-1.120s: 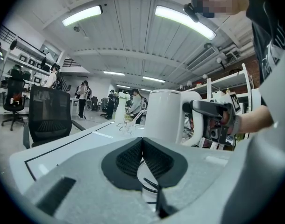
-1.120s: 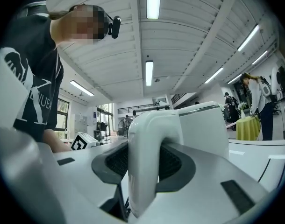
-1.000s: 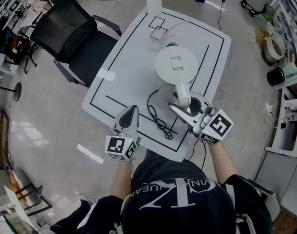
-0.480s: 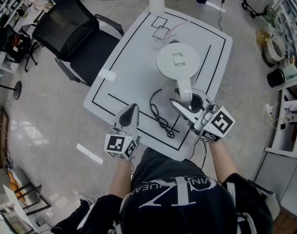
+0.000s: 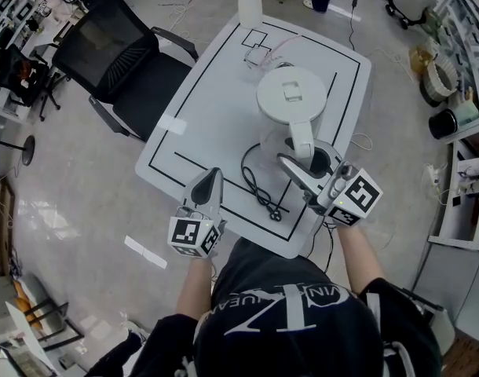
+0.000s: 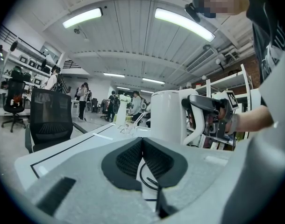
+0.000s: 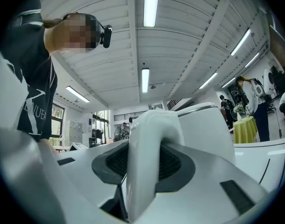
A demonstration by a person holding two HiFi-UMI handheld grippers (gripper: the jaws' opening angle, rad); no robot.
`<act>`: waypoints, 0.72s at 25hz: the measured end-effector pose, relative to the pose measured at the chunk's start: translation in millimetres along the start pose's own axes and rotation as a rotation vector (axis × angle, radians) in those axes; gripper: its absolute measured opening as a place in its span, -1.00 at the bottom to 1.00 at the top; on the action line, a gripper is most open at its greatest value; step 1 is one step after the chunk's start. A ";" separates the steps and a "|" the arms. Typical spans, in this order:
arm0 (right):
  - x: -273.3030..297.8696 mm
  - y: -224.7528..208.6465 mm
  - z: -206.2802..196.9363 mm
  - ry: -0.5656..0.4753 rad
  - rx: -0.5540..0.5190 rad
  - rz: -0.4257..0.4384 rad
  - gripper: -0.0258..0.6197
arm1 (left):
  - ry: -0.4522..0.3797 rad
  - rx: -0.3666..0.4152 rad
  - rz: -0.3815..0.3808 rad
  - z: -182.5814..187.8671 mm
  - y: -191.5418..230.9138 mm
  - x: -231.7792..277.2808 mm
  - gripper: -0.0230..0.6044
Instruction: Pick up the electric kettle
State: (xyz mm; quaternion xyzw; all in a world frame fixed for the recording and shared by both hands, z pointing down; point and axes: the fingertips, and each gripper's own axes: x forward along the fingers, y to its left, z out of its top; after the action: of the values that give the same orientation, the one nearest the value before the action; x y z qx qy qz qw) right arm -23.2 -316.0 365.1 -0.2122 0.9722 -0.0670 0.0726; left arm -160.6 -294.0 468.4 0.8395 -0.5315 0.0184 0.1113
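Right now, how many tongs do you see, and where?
2. The left tongs hang shut and empty over the table's near edge; the right tongs clamp the kettle's handle. Neither is hidden.

- The white round electric kettle (image 5: 293,94) is now a little higher and more to the right in the head view.
- The right gripper (image 5: 299,163), closed on its handle (image 5: 301,141), shifts the same way.

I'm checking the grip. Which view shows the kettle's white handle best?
The right gripper view: the white curved plastic kettle handle fills the frame, clamped between the dark pads of the right gripper. The head view shows it only from above, partly under the gripper; the left gripper view shows it small, side-on.
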 end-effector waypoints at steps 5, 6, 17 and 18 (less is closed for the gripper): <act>-6.7 -0.7 6.4 -0.017 0.004 -0.013 -0.51 | -0.004 0.006 -0.005 2.6 -4.5 -0.2 -0.92; -7.8 -0.8 7.5 -0.019 0.003 -0.014 -0.51 | -0.005 0.007 -0.005 2.9 -5.4 0.0 -0.92; -23.0 -3.5 20.8 -0.044 0.004 -0.045 -0.51 | -0.018 0.017 -0.013 9.3 -16.7 2.3 -0.92; -24.6 -3.5 22.0 -0.047 0.004 -0.047 -0.51 | -0.018 0.018 -0.015 9.9 -17.9 2.7 -0.91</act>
State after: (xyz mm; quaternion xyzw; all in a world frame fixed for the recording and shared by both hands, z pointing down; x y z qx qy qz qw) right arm 4.0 -310.9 346.8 -0.2362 0.9649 -0.0656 0.0942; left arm -144.3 -291.1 456.2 0.8445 -0.5262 0.0148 0.0989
